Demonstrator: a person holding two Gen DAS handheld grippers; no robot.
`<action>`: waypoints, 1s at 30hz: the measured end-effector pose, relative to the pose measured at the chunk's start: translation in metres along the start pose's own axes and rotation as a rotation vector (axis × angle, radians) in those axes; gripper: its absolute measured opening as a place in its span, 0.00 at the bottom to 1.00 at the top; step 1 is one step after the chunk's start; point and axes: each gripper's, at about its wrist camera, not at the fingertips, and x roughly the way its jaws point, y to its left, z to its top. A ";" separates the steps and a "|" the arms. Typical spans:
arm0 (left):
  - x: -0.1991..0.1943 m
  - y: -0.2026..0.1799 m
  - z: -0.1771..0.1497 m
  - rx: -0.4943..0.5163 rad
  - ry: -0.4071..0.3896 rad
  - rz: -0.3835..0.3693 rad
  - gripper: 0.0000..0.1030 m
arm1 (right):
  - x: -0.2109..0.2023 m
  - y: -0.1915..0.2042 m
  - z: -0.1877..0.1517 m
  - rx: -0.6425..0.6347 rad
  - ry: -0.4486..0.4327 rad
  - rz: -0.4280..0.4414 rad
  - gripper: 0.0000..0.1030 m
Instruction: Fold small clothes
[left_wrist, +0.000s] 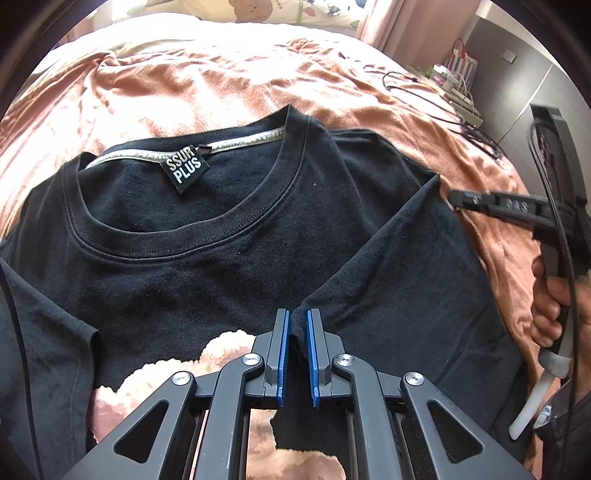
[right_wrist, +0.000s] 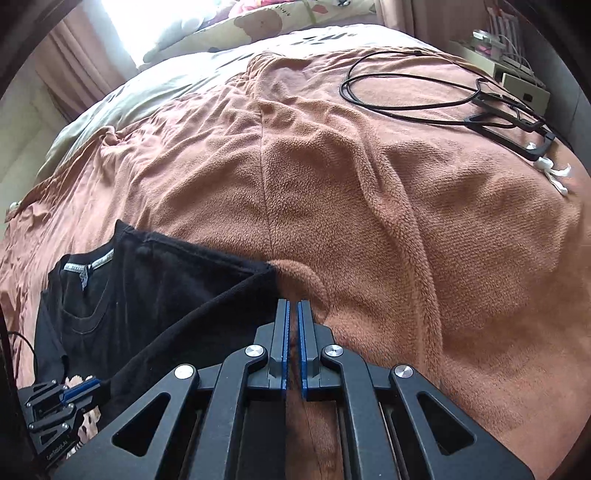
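Rumpled orange blanket (right_wrist: 369, 221) covers the bed, and the black t-shirt (left_wrist: 221, 240) lies flat on it, collar toward the pillows (right_wrist: 207, 33), one sleeve folded in over the chest. Left claw (left_wrist: 298, 315) is pinching a ridge of that folded fabric just below the collar. Right claw (right_wrist: 291, 306) is pressed together with nothing in it, sitting just off the shirt's shoulder corner over bare blanket. Black cables (right_wrist: 424, 92) lie well away from the shirt, near the nightstand.
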 end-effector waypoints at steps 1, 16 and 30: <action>-0.003 0.001 -0.001 -0.009 -0.001 -0.004 0.15 | -0.005 -0.002 -0.003 -0.003 0.009 0.014 0.01; -0.074 -0.017 -0.033 -0.003 -0.030 -0.022 0.30 | -0.124 -0.029 -0.081 -0.031 -0.028 0.050 0.51; -0.209 -0.004 -0.107 -0.032 -0.150 0.028 0.55 | -0.252 -0.009 -0.158 -0.049 -0.082 0.017 0.51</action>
